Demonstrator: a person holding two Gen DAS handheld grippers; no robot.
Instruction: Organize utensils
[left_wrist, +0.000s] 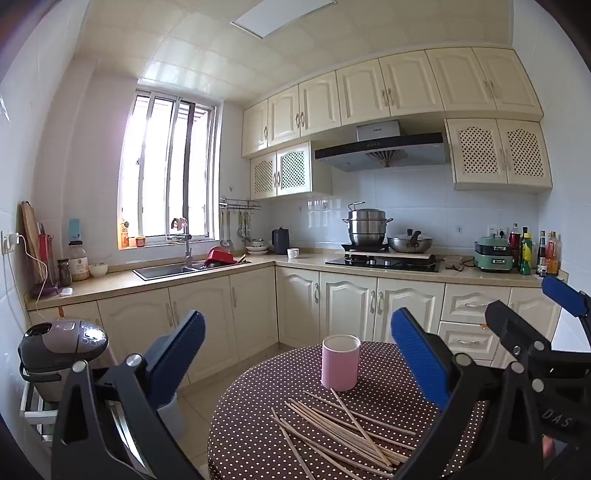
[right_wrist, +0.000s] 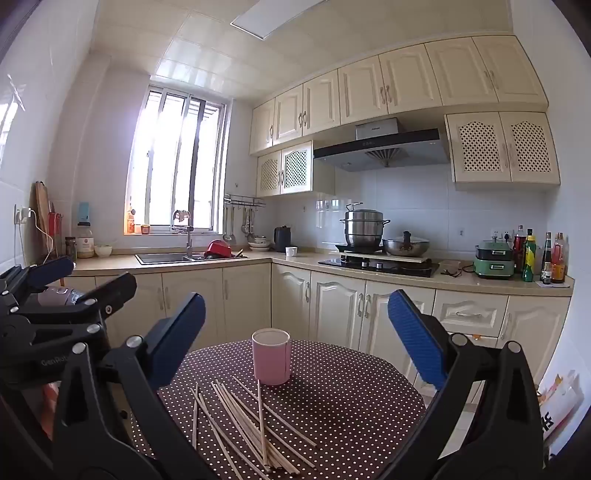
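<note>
A pink cylindrical cup stands upright on a round table with a brown polka-dot cloth. Several wooden chopsticks lie in a loose pile in front of the cup. My left gripper is open and empty, held above the near side of the table. My right gripper is open and empty too, beside the left one. The right gripper shows at the right edge of the left wrist view, and the left gripper at the left edge of the right wrist view.
Cream kitchen cabinets run behind the table, with a sink, a stove with pots and bottles on the counter. A rice cooker stands on a rack to the left of the table.
</note>
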